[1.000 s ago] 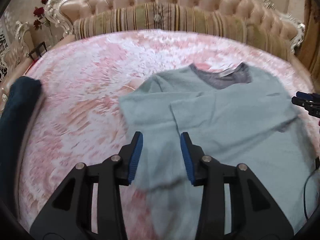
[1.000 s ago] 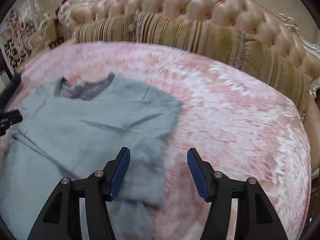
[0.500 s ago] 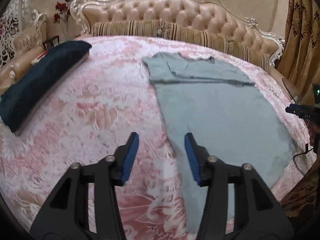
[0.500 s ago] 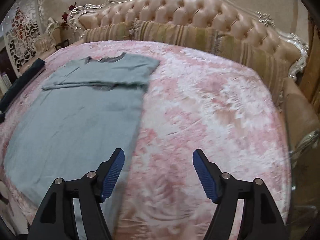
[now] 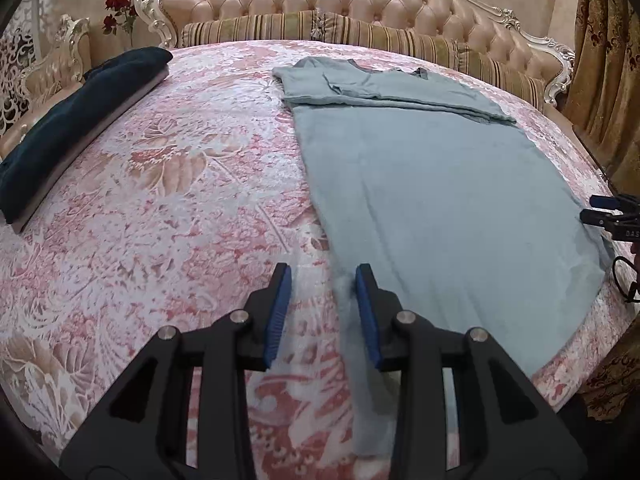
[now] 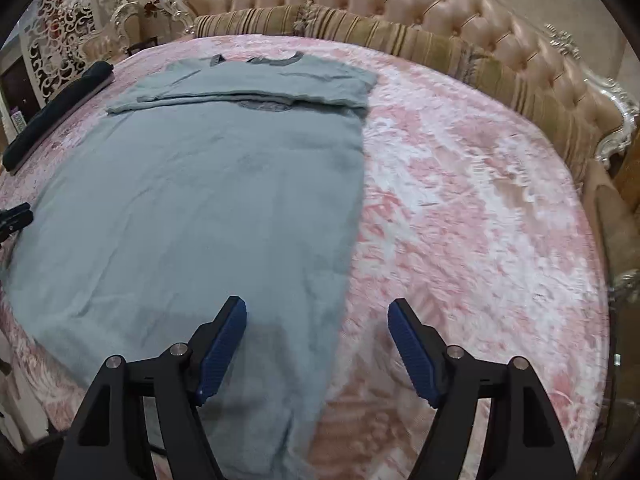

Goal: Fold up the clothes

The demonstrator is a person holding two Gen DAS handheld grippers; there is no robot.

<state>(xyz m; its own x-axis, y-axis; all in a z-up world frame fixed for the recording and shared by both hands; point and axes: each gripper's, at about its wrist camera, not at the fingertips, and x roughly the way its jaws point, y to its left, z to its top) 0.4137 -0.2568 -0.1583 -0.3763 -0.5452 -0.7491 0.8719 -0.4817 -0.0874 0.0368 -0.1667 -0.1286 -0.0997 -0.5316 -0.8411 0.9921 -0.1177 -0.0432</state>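
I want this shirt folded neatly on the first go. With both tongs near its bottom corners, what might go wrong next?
1. The left tongs are closing with only the very edge of the grey shirt between them; they may pinch the bedspread too, or miss.
2. The right tongs are opening above the other corner, so the two grips may land unevenly and skew the fold.
3. The sleeves, already folded in near the collar, could slip loose when the hem is lifted.

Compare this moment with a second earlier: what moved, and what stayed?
Both tongs drew back from the shirt's collar end to its near hem corners. The left tongs are closing and the right tongs opening, each over a side edge, gripping nothing. The shirt stays flat, its top folded over; the dark bundle is unmoved.
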